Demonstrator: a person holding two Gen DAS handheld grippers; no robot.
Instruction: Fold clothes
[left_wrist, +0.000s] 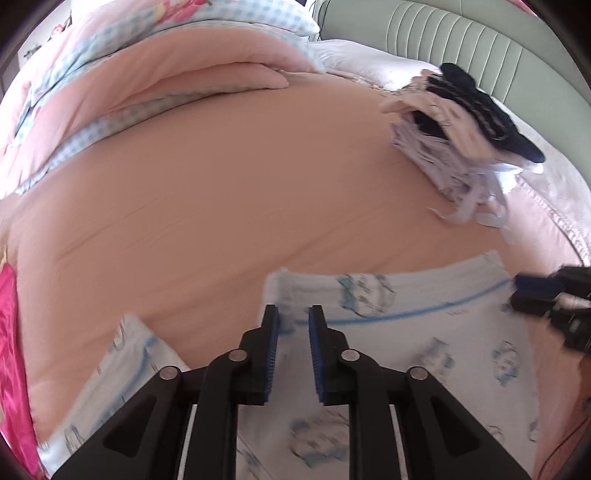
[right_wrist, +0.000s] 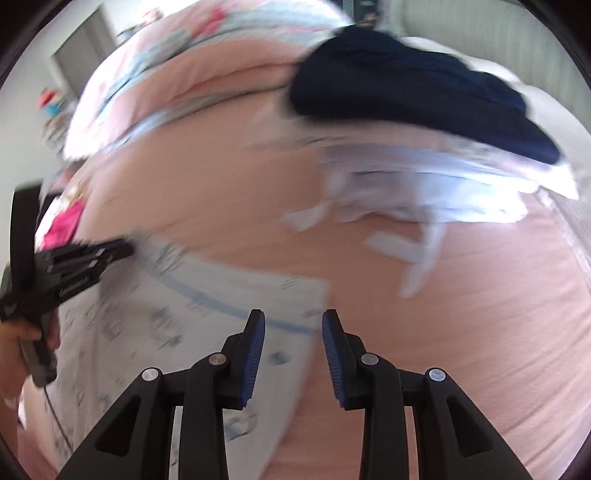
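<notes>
The bed (left_wrist: 221, 206) is viewed from low and close by both wrist cameras, each aimed forward between its own jaws toward the clothes pile (left_wrist: 465, 122) near the headboard (left_wrist: 461, 33). The pile is seen nearer in the right view (right_wrist: 424, 122). The printed white garment (left_wrist: 424, 332) before the pile is shared by both views (right_wrist: 207, 302).

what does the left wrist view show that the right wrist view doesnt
Only the left wrist view shows the green padded headboard clearly, and the garment's sleeve lying off to the left.

Only the right wrist view shows the grey door and the hand holding the left claw.

Both show the white printed garment spread on the pink bedsheet, the pile of clothes topped by a dark item, the folded quilt, and open claws.
</notes>
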